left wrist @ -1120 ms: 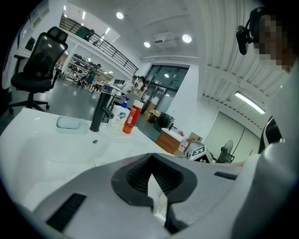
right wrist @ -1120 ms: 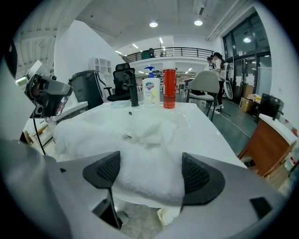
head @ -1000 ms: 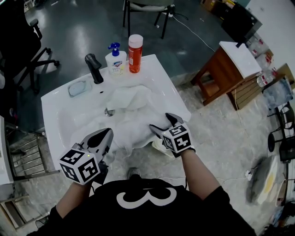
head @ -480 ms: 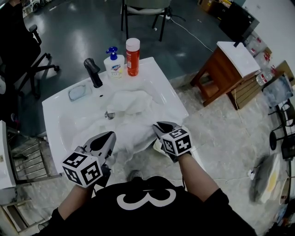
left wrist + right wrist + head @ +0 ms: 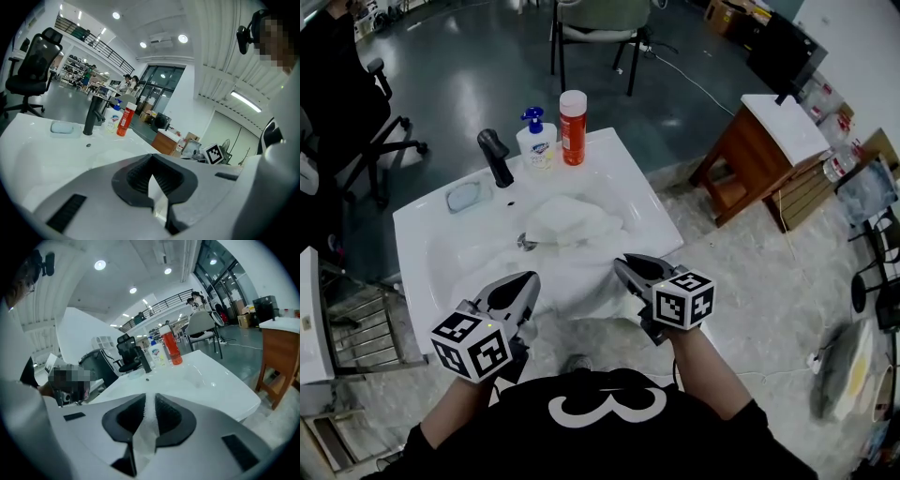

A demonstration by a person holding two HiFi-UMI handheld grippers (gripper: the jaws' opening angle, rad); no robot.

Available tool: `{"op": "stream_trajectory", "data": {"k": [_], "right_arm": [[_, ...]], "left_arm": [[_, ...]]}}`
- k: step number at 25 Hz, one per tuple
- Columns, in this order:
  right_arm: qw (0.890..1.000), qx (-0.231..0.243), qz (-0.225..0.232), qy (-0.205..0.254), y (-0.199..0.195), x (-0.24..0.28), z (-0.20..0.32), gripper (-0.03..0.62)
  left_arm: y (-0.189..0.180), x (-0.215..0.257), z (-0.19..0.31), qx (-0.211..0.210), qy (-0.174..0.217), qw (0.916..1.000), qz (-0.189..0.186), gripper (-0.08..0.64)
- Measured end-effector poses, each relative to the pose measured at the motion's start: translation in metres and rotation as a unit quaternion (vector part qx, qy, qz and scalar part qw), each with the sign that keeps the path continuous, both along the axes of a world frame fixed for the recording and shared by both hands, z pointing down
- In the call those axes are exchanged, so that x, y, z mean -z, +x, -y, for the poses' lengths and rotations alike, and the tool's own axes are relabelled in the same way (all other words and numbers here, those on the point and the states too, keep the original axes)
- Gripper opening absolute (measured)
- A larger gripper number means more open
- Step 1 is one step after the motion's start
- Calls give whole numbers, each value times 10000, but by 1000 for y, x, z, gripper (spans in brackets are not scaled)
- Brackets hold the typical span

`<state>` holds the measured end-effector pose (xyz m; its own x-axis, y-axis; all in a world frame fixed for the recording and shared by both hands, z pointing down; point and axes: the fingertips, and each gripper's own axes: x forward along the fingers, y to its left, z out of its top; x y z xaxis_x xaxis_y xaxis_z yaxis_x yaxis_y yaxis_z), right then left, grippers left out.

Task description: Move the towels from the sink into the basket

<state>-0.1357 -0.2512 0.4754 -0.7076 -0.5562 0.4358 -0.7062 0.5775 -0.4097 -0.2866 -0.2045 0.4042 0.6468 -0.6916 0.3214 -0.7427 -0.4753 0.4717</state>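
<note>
The white cloth towel (image 5: 572, 272) looks limp and light, so edge pinches should suffice: the left tongs (image 5: 529, 279) clamp it, and the right tongs (image 5: 624, 266) have just closed on it.

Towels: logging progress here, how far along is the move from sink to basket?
Done: nothing; towels lie in the sink, no basket in view. In hand: left gripper pinches towel cloth; right gripper has just closed its jaws on it. Left: lifting, carrying all.

Sink (image 5: 417, 225) holds white towels (image 5: 572, 221) — soap dish (image 5: 462, 196), pump bottle (image 5: 536, 143), orange bottle (image 5: 573, 119) behind
</note>
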Motion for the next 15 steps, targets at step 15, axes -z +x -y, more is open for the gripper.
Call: {"op": "stream_trajectory", "data": {"k": [15], "right_arm": [[9808, -350, 1359, 1356, 48, 149, -37, 63]], "left_arm": [[36, 18, -3, -381, 151, 9992, -3, 5]]}}
